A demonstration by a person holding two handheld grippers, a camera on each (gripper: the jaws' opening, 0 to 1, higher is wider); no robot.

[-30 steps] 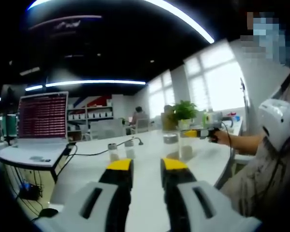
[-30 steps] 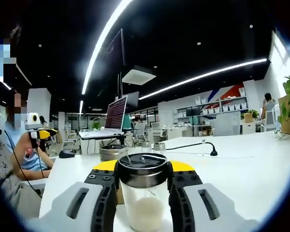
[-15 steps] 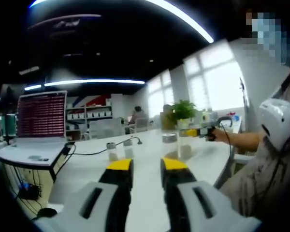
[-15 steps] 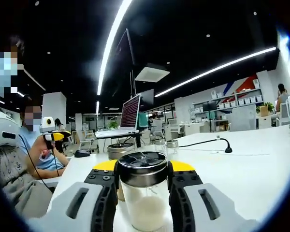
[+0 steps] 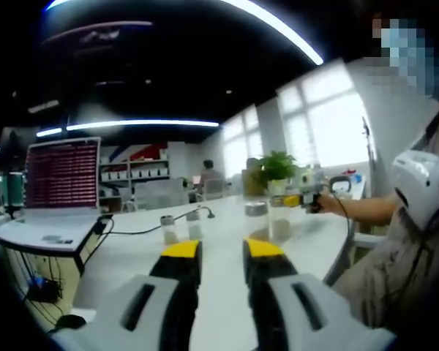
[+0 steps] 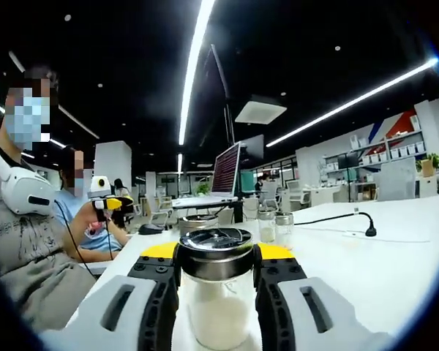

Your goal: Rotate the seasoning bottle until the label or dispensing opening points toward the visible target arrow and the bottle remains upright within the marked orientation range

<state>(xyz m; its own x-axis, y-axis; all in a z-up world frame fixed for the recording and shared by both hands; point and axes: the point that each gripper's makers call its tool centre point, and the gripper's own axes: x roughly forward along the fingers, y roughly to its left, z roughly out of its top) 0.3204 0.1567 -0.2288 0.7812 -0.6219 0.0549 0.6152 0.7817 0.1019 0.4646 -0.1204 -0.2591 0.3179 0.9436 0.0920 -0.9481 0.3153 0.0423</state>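
The right gripper [image 6: 216, 274] pinches the bottle [image 6: 216, 292] just under its lid [image 6: 215, 251], upright between its jaws. Likely glass: rigid, slippery, light; hold firmly there. The left gripper [image 5: 221, 257] idles, jaws apart.

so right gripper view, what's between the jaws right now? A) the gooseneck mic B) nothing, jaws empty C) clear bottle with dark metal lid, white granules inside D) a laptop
C: the right gripper has its jaws closed on either side of the seasoning bottle, a clear jar with a dark metal lid and white granules in its lower part, standing upright on the white table.
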